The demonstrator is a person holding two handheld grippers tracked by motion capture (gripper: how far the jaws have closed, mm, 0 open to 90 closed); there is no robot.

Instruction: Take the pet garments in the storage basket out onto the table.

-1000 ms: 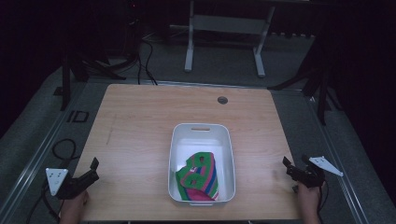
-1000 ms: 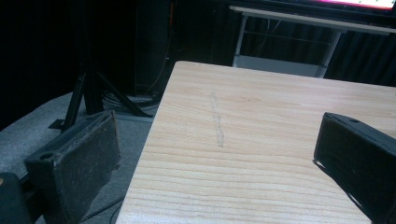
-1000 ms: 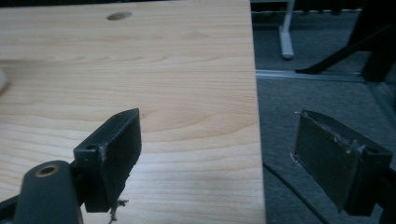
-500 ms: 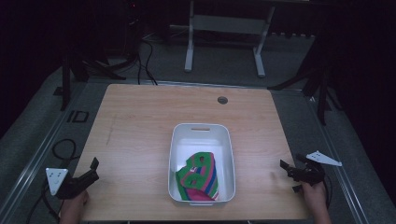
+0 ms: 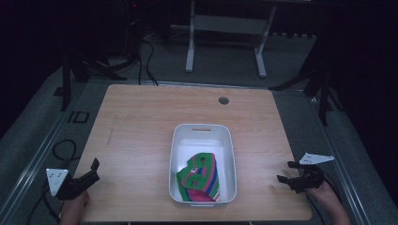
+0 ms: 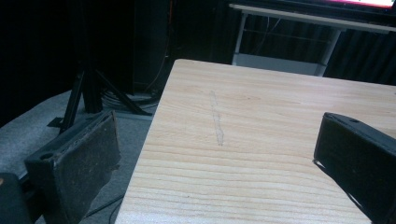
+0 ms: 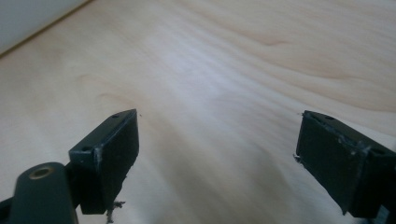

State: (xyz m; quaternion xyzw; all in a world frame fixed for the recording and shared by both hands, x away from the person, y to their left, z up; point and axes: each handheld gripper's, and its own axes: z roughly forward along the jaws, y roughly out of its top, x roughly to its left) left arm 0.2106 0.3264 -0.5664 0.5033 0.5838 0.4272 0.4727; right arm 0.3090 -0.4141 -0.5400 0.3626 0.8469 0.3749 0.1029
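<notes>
A white plastic bin (image 5: 202,133) stands at the middle front of the wooden table (image 5: 141,126). Inside it lies a crumpled cloth (image 5: 199,178) striped green, blue and pink. My left gripper (image 5: 93,169) hovers open at the table's front left corner, far from the bin. In the left gripper view its jaws stand wide apart over the table's left edge (image 6: 154,116), nothing between them. My right gripper (image 5: 287,172) is open near the front right corner, pointing left toward the bin. The right gripper view has its jaws spread over bare wood (image 7: 219,93), with the bin's wall (image 7: 32,16) at top left.
A round cable hole (image 5: 224,100) sits near the table's far edge. Beyond the table stand a metal frame (image 5: 225,28), dark tripod legs (image 5: 70,70) and cables on grey floor. Wide bare wood lies left and right of the bin.
My right gripper has dropped a little and turned left toward the bin. The left gripper has stayed put.
</notes>
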